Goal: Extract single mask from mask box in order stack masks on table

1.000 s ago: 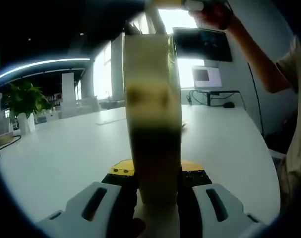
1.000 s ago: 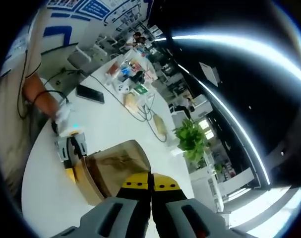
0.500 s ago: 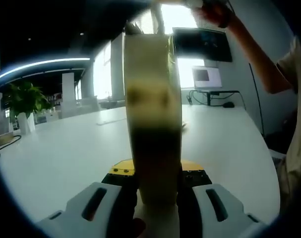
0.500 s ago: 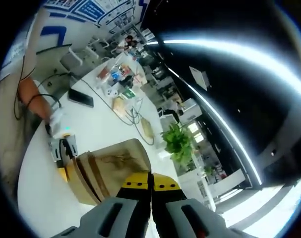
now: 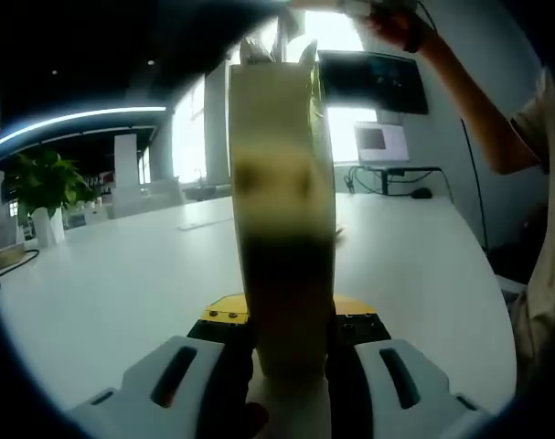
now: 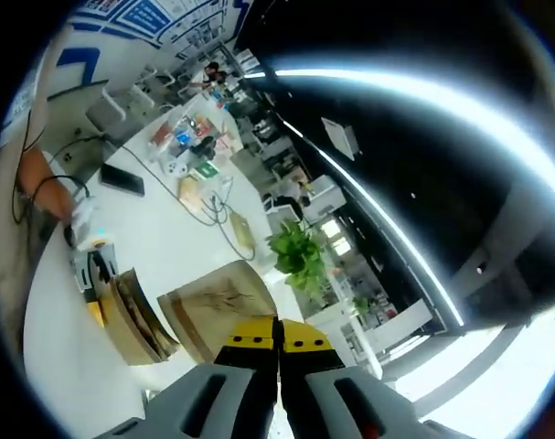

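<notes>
Left hand-held gripper (image 5: pixel 286 352) clamps the mask box (image 5: pixel 282 210) upright over the white tabletop (image 5: pixel 122 274); right hand-held gripper (image 6: pixel 278 340), jaws pressed together, pinches a mask (image 6: pixel 220 302) lifted beside the box.

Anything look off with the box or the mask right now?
Nothing stands out. The left gripper clamps the mask box upright over the white table, and the right gripper, jaws shut, has a mask drawn clear of it.

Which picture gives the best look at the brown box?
The right gripper view: the box shows whole on the table, with a sheet lifted beside it. The left gripper view shows it only edge-on and blurred, clamped in those tongs.
</notes>
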